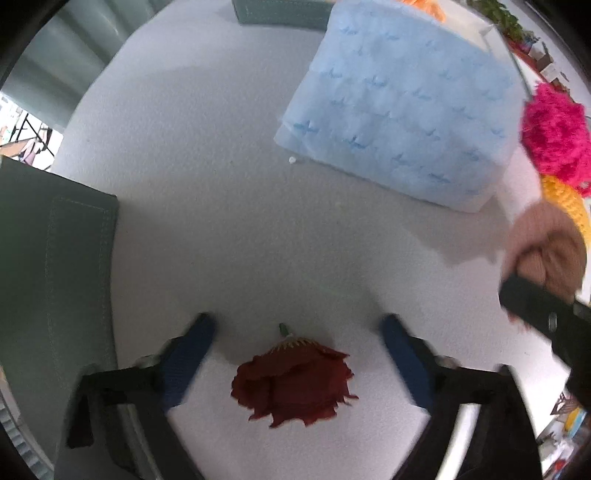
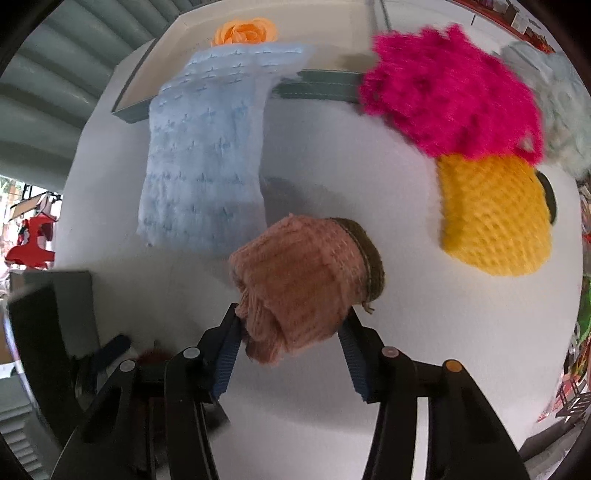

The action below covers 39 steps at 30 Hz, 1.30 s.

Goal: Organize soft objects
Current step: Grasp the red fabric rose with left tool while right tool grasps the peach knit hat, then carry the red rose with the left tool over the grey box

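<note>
In the left wrist view a dark red fabric rose (image 1: 291, 384) lies on the white table, between the blue pads of my left gripper (image 1: 295, 319). The jaws stand wide and neither pad touches the flower. In the right wrist view my right gripper (image 2: 291, 310) points down, and both pads press on the sides of a pinkish-brown knitted piece (image 2: 299, 280) with a dark olive band. The same piece (image 1: 550, 251) shows at the right edge of the left wrist view. A light blue quilted cloth (image 1: 402, 110) lies behind, one end draped over a tray edge.
A crocheted toy with a yellow body (image 2: 495, 218) and fluffy pink top (image 2: 450, 92) lies at the right, with pale fluffy material (image 2: 565, 110) beyond it. An orange fabric rose (image 2: 243, 33) sits in a shallow tray (image 2: 155, 81) at the back. A grey-green box (image 1: 55, 266) stands left.
</note>
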### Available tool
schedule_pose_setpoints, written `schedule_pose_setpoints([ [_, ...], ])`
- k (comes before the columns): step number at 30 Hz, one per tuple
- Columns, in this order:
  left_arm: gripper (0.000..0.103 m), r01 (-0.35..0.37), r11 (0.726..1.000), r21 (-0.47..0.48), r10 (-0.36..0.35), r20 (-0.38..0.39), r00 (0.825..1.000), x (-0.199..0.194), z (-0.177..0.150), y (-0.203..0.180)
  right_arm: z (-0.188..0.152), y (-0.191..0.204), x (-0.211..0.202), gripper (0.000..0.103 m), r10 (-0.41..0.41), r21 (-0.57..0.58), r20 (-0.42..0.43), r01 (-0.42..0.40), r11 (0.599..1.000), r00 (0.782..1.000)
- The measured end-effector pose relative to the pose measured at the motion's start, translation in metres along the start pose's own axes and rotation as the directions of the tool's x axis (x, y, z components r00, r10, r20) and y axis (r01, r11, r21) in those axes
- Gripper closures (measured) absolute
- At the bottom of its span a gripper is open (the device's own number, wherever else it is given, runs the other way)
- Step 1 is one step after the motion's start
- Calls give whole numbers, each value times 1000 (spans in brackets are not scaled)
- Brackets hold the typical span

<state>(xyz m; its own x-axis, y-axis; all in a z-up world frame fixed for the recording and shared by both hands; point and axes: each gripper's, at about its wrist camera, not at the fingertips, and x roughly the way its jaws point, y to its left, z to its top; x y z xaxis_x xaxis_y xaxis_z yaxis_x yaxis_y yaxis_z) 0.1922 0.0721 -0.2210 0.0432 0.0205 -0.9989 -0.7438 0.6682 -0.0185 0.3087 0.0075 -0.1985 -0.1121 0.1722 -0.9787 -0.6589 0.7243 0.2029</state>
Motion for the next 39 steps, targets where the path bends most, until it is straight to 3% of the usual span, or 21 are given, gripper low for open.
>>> schedule_pose_setpoints([
  [2,70,15,999,30,-15,8,1000,-6,1,-1,-11,-6,-9,48,7,0,1,-7,1000,1000],
  [7,71,73,996,40,-73,-3,997,-20,-8,5,-42,-15,-23,48,10,2,-12,-10,1000,1000],
  [20,71,80,973,216,-81,-4,997,-78,-67,-19,-119,-41,-53,48,7,-23,-68,-9,1000,998],
  [23,71,95,966,241,-97,-4,995,-92,-76,-24,-130,-29,-56,48,4,-53,-83,-8,999,997],
  [29,71,104,962,252,-115,28,993,-130,-125,14,-142,-16,-68,48,-3,-114,-103,-9,993,995],
  [39,71,43,975,219,-72,126,989,-160,-139,45,-148,6,-88,48,5,-196,-75,-20,980,997],
])
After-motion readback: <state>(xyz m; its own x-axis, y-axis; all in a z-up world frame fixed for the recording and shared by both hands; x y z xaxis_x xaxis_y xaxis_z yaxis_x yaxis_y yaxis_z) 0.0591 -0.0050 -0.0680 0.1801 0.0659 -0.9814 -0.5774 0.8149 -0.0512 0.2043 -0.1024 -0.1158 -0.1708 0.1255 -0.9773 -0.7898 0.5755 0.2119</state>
